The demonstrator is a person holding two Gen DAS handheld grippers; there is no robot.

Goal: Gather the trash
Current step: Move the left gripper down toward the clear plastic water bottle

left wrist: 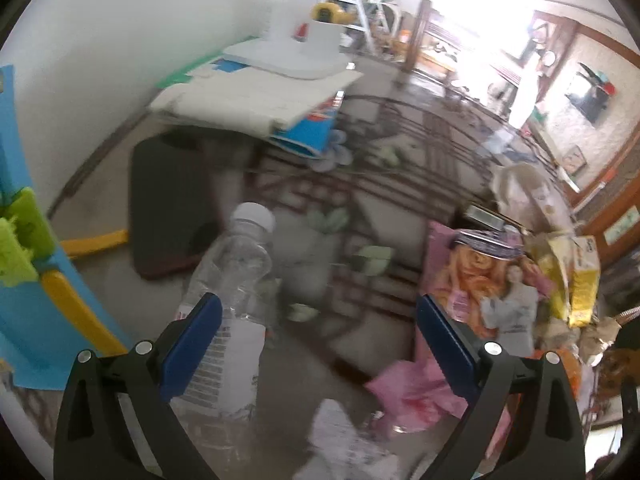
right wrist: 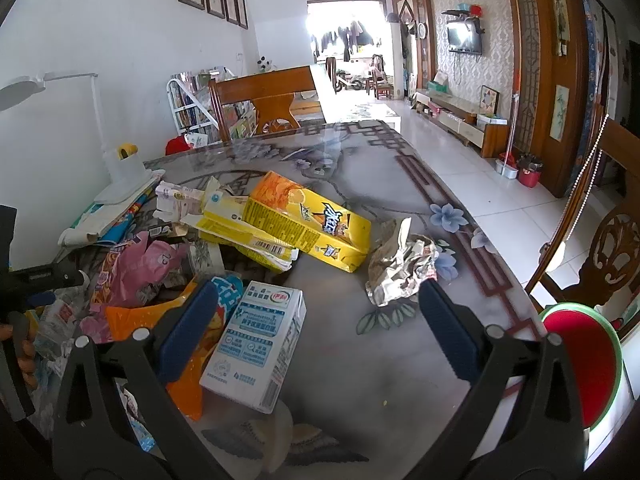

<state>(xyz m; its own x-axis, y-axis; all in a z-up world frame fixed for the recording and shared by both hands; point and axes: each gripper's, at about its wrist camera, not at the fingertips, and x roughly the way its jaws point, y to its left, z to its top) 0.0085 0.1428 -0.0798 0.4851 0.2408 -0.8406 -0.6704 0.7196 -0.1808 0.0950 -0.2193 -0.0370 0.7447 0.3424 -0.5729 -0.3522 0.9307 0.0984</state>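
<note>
Spanning the lower part of the left wrist view, the left gripper (left wrist: pixel 320 344) has its jaws spread wide, holding nothing. A clear plastic bottle (left wrist: pixel 234 296) with a white cap lies on the glass table (left wrist: pixel 360 208) at lower left of centre, cap pointing up the frame. Its labelled body passes just beside the left blue pad (left wrist: pixel 191 350); whether it touches the pad cannot be determined. A pink plastic bag (left wrist: pixel 416 392) lies at lower right, near the right pad. A printed wrapper showing a woman (left wrist: pixel 492 292) sits above the bag, with torn yellow packaging (left wrist: pixel 580 284) at the right edge. A crumpled white paper (left wrist: pixel 340 436) lies at the bottom centre, between the fingers. A white desk lamp base (left wrist: pixel 304 52) rests on stacked papers in the upper centre. This view is motion-blurred.

In the right wrist view, the right gripper (right wrist: pixel 320 336) is likewise fully parted and empty. A white milk carton (right wrist: pixel 256 344) lies on its side at lower centre, between the fingers and just beside the left pad (right wrist: pixel 188 332). A yellow drink box (right wrist: pixel 308 220), flattened and torn, lies above it at centre. Crumpled foil (right wrist: pixel 400 268) sits right of centre, near the tip of the right pad. Mixed wrappers, including a pink bag (right wrist: pixel 140 268), are piled at the left. A red bin with a green rim (right wrist: pixel 580 368) stands beyond the table edge at lower right.
</note>
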